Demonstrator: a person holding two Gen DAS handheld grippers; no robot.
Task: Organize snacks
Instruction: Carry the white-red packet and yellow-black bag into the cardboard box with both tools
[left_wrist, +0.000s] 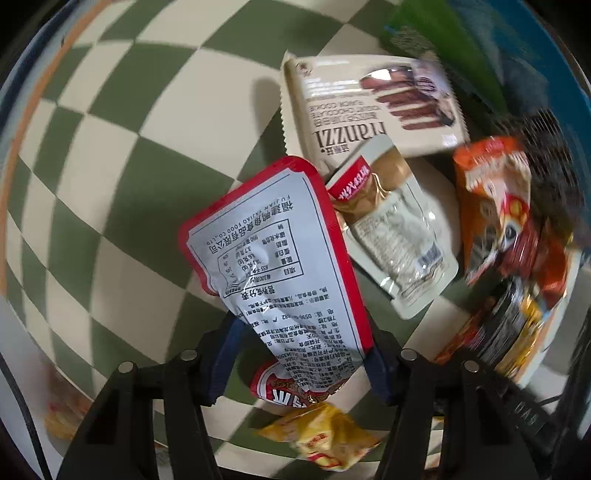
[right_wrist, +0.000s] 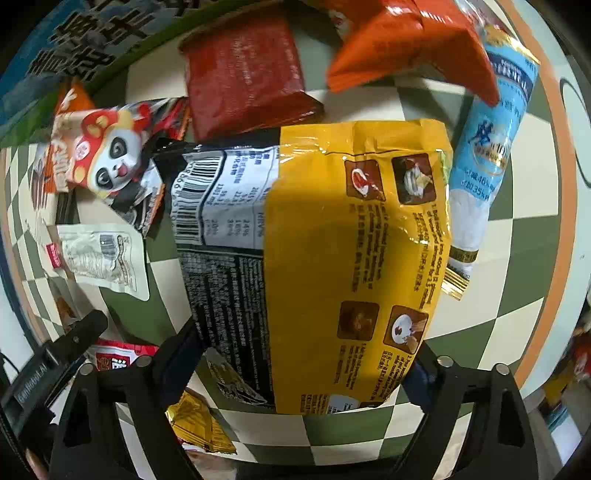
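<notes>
Over checkered cloth (left_wrist: 110, 155), both grippers hold snacks.
Left gripper (left_wrist: 301, 354) clamps red-edged packet (left_wrist: 266, 251); right gripper (right_wrist: 295, 373), wide, grips yellow bag (right_wrist: 332, 258).

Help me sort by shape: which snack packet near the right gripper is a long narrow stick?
The light-blue stick sachet, right of the yellow noodle pack; the others are broad pouches.

Light: bright, even, from overhead.
Shadow: dark patch across glossy yellow-and-black noodle packet (right_wrist: 332, 240).
Glare: white streaks on crinkled red-bordered white foil pouch (left_wrist: 273, 251).
Blur: smeared toward 3 o'clock, left view.
Distortion: green-and-cream checkered tabletop (left_wrist: 110, 177) bulging, rims dark.
</notes>
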